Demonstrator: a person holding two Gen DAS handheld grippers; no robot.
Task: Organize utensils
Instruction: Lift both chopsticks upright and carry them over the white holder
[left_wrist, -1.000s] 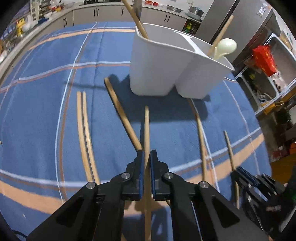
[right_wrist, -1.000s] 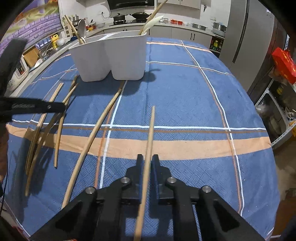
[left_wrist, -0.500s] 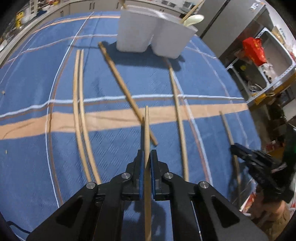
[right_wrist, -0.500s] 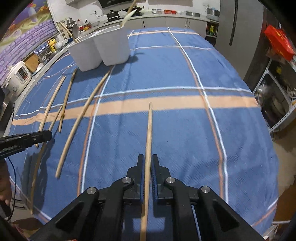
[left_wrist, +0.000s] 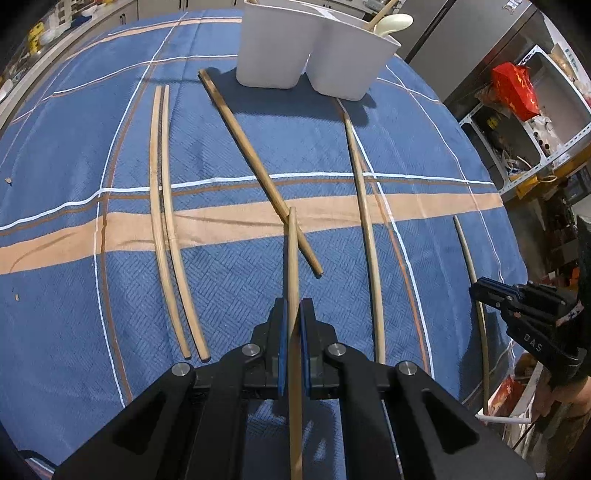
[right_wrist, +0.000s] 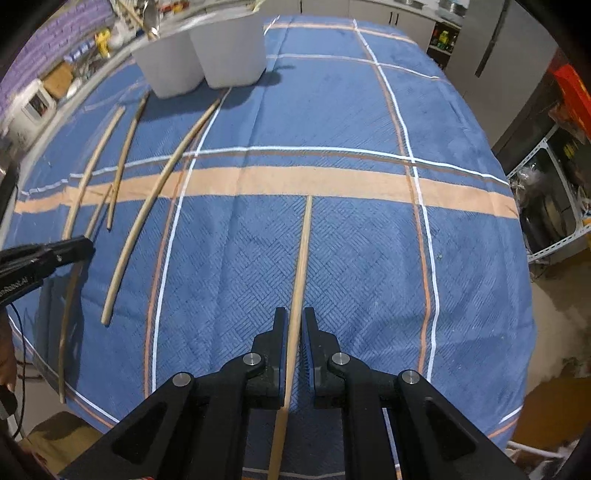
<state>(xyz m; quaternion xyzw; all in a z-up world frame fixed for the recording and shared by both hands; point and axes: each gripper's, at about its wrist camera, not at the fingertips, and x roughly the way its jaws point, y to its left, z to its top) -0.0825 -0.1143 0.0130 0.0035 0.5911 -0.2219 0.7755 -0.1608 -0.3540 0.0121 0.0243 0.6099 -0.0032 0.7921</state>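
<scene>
We hold a chopstick in each gripper. The left gripper (left_wrist: 291, 314) has its jaws closed on a wooden chopstick (left_wrist: 293, 258) that runs forward between the blue pads, its far tip above the orange band of the blue plaid cloth (left_wrist: 92, 147) covering the worktop. The right gripper (right_wrist: 293, 321) likewise has its jaws closed on a thinner chopstick (right_wrist: 301, 258), whose far tip reaches almost to the orange band; from the left wrist we see this gripper at the right edge.

Loose chopsticks lie on the cloth. From the left wrist, a pair (left_wrist: 162, 206) lies side by side on the left, a darker single one (left_wrist: 255, 162) runs diagonally from near the holder toward the middle, its near end passing under the held stick in the picture, and another long one (left_wrist: 364, 221) lies right of centre.

At the far end of the worktop stands the white utensil holder (left_wrist: 295, 51), two joined compartments. A pale spoon (left_wrist: 393, 24) and a wooden handle stick out of the right compartment.
</scene>
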